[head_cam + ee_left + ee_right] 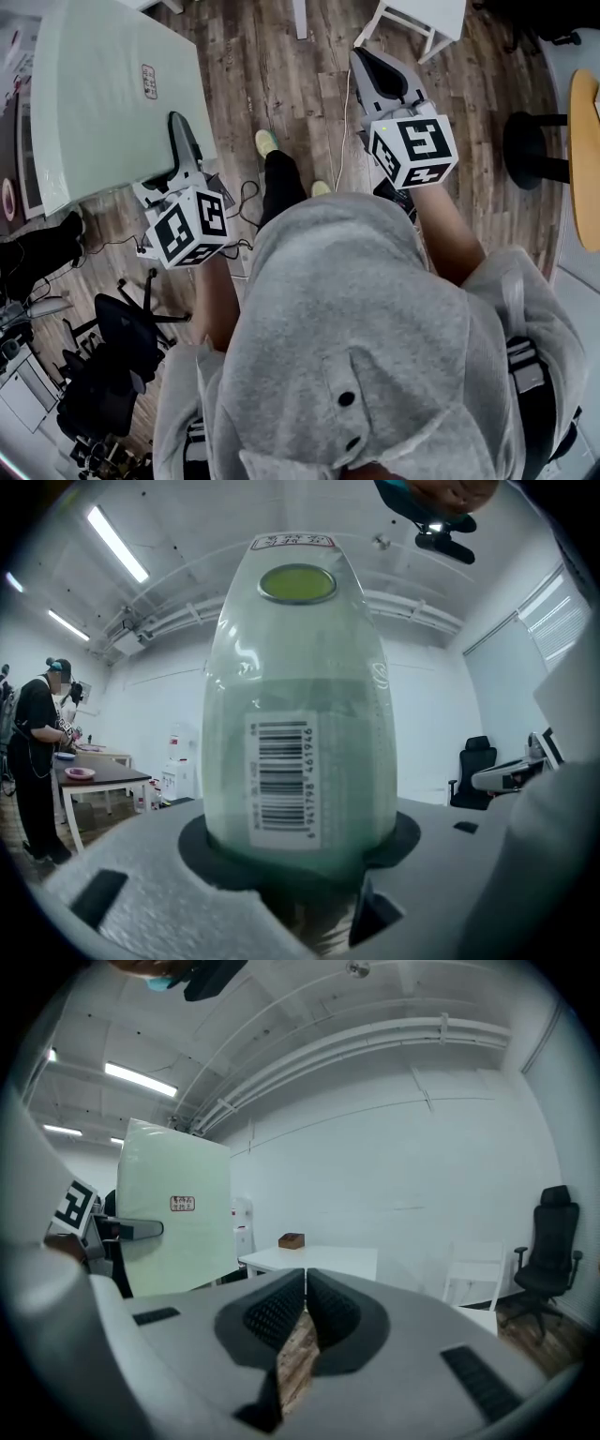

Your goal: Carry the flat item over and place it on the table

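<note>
Left gripper (181, 131) clamps pale green flat item (300, 649) bearing barcode label (284, 780) 6941798 461946; right gripper (305, 1283) fingers pressed together, empty, above wood floor (281, 66).

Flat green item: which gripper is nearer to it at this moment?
Left. The left gripper is clamped on the flat green item at its edge. The right gripper is apart from it, to its right in the head view, jaws together, holding nothing.

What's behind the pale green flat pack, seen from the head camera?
Wooden floor shows past the right and lower edges of the flat pack, whose near edge is clamped by the left gripper. Whatever lies directly behind the pack is covered.
</note>
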`<action>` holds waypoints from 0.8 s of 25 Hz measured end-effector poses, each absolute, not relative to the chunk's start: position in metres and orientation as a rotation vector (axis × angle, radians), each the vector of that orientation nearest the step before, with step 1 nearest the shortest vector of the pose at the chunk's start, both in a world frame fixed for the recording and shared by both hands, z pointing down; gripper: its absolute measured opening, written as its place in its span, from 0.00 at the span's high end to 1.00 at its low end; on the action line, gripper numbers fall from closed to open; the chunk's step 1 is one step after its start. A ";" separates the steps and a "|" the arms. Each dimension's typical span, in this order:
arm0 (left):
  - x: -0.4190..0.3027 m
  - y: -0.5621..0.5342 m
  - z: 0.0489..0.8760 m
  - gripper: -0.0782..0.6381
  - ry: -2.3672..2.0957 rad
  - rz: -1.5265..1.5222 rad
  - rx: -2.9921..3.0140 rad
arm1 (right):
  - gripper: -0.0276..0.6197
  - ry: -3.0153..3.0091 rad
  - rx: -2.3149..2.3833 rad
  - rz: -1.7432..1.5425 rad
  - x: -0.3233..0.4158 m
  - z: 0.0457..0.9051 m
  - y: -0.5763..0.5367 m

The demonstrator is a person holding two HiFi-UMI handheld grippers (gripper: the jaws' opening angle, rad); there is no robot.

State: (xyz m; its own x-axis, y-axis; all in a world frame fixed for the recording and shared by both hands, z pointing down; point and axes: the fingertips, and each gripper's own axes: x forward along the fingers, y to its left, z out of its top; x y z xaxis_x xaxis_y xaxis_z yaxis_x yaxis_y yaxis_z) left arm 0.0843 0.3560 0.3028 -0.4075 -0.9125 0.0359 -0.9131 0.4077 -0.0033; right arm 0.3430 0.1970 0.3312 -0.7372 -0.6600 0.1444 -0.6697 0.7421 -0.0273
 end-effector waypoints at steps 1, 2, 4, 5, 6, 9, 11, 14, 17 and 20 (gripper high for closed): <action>0.079 0.351 0.303 0.51 -2.608 0.037 1.694 | 0.91 -2.810 1.078 0.118 0.338 0.332 0.193; 0.074 0.346 0.303 0.51 -2.605 0.039 1.695 | 0.91 -2.808 1.078 0.119 0.333 0.332 0.188; 0.065 0.334 0.302 0.51 -2.601 0.044 1.702 | 0.91 -2.803 1.079 0.118 0.323 0.331 0.178; 0.060 0.327 0.301 0.51 -2.598 0.045 1.707 | 0.91 -2.799 1.081 0.113 0.318 0.330 0.173; 0.056 0.321 0.301 0.51 -2.595 0.046 1.712 | 0.91 -2.794 1.083 0.107 0.314 0.330 0.168; 0.043 0.303 0.299 0.51 -2.577 0.046 1.728 | 0.91 -2.779 1.094 0.101 0.301 0.328 0.153; 0.035 0.293 0.297 0.51 -2.567 0.047 1.740 | 0.91 -2.774 1.096 0.101 0.292 0.325 0.146; 0.021 0.280 0.293 0.51 -2.557 0.042 1.755 | 0.91 -2.764 1.089 0.091 0.275 0.321 0.134; 0.007 0.268 0.292 0.51 -2.552 0.039 1.759 | 0.91 -2.754 1.085 0.090 0.258 0.319 0.124; -0.009 0.258 0.290 0.51 -2.550 0.034 1.761 | 0.91 -2.752 1.073 0.081 0.240 0.317 0.115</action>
State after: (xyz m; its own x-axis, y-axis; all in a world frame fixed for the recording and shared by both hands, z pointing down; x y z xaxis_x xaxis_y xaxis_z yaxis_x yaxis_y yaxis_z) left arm -0.0089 0.2581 0.2903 -0.3539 -0.9341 0.0476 -0.9350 0.3546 0.0059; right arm 0.2396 0.1154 0.3171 -0.7210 -0.6656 0.1926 -0.6759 0.7369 0.0166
